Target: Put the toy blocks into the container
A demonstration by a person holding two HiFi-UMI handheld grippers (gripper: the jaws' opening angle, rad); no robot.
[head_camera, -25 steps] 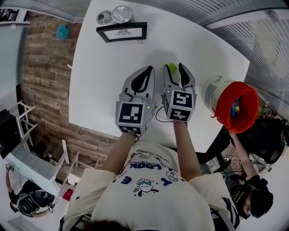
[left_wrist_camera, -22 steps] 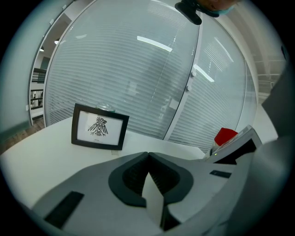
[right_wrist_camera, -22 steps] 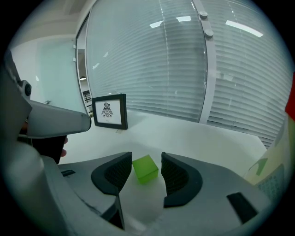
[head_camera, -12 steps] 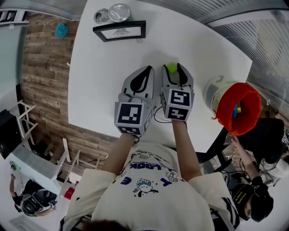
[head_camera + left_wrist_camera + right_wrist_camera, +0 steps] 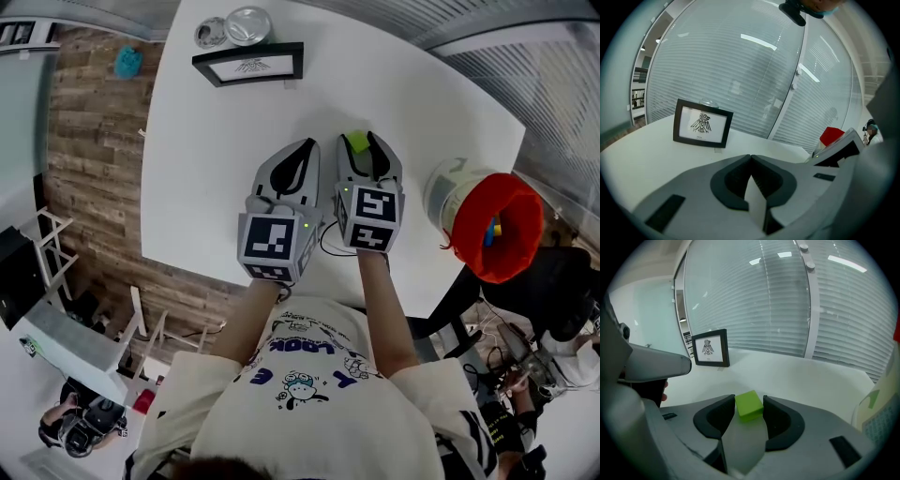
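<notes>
Toy block (image 5: pixel 749 405), lime green, sits pinched between the tips of the right hand-held gripper (image 5: pixel 749 401), both pads against its sides; those jaws have just been closing in on it. In the head view the block (image 5: pixel 356 141) shows at the 12 o'clock end of that hand-held gripper (image 5: pixel 360 148), over the white surface (image 5: pixel 216 169). Just beside it at 9 o'clock lies the left hand-held gripper (image 5: pixel 311 142), clenched with its jaw tips meeting and nothing between them, as the left gripper view (image 5: pixel 750 157) confirms. At 3 o'clock of both, at the right edge of the surface, stands the container (image 5: pixel 511 192), white-walled with a red rim, and a few blue and yellow blocks (image 5: pixel 490 230) show inside it. Farther out at 11 o'clock, near the far edge of the surface, a black picture frame (image 5: pixel 248 66) stands with a bird drawing on it, and two round metal lids (image 5: pixel 234 28) lie just beyond the frame.
</notes>
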